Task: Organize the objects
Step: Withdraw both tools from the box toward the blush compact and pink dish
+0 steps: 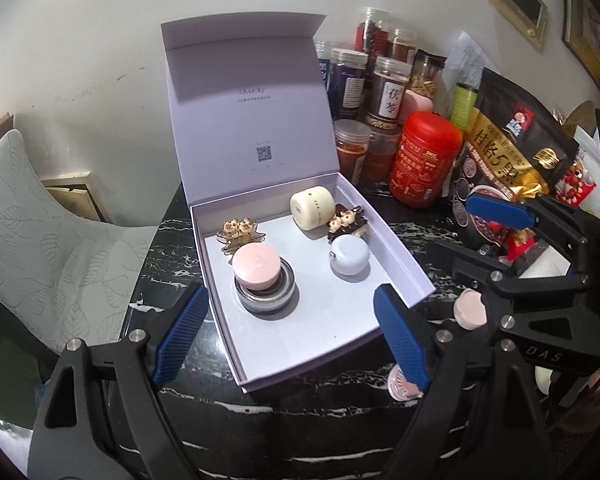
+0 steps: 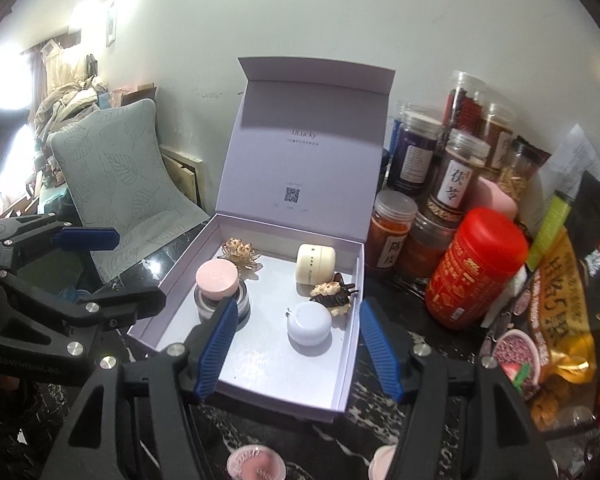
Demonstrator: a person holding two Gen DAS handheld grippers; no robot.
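From your left wrist view, the lilac gift box sits on the black marble table with its lid standing upright at 12 o'clock. Inside, a pink-lidded jar stands at 9 o'clock, a cream jar lies on its side at 1 o'clock, a pale blue round case sits at 3 o'clock, and two hair clips rest near the back wall. Your left gripper is released and empty, its fingers straddling the box's near corner. A small pink pot stands outside at 3 o'clock, beside your other tool. The floor of the box nearest you is bare.

From your right wrist view, your right gripper hangs over the box's near edge, jaws apart, grasping nothing. The blue case lies between the fingers' lines, untouched. A red canister and spice jars crowd 2 o'clock; two pink pots sit at 6 o'clock.
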